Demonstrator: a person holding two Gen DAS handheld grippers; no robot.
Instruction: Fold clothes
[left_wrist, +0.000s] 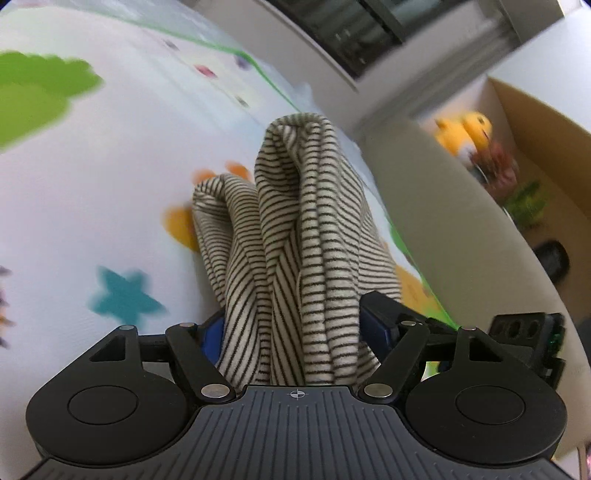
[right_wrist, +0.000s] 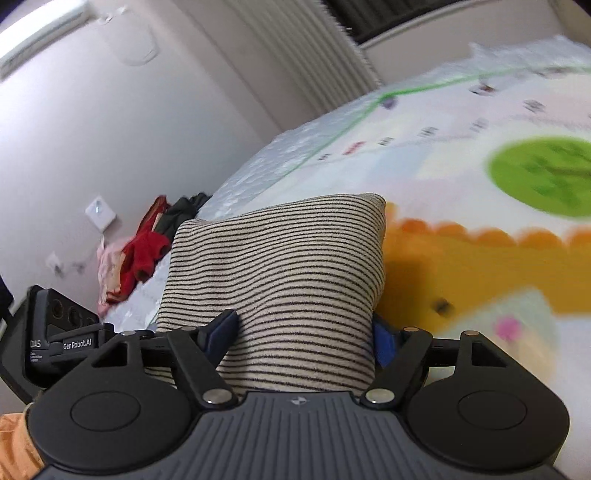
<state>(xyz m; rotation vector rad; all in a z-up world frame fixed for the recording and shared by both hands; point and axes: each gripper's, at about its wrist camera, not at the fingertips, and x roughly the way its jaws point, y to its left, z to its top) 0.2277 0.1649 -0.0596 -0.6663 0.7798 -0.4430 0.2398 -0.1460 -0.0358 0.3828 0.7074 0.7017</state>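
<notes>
A cream garment with thin dark stripes (left_wrist: 295, 229) is bunched in folds between the fingers of my left gripper (left_wrist: 291, 325), which is shut on it and holds it above the colourful play mat (left_wrist: 110, 184). The same striped garment (right_wrist: 280, 273) shows in the right wrist view as a flat folded panel, and my right gripper (right_wrist: 304, 332) is shut on its near edge. The blue pads (right_wrist: 221, 332) press into the cloth. Both views are blurred by motion.
The mat (right_wrist: 480, 258) covers a bed-like surface with a green border line. A pile of red, pink and dark clothes (right_wrist: 144, 243) lies at its far left edge by the wall. A cardboard box with yellow plush toys (left_wrist: 469, 133) stands at the right.
</notes>
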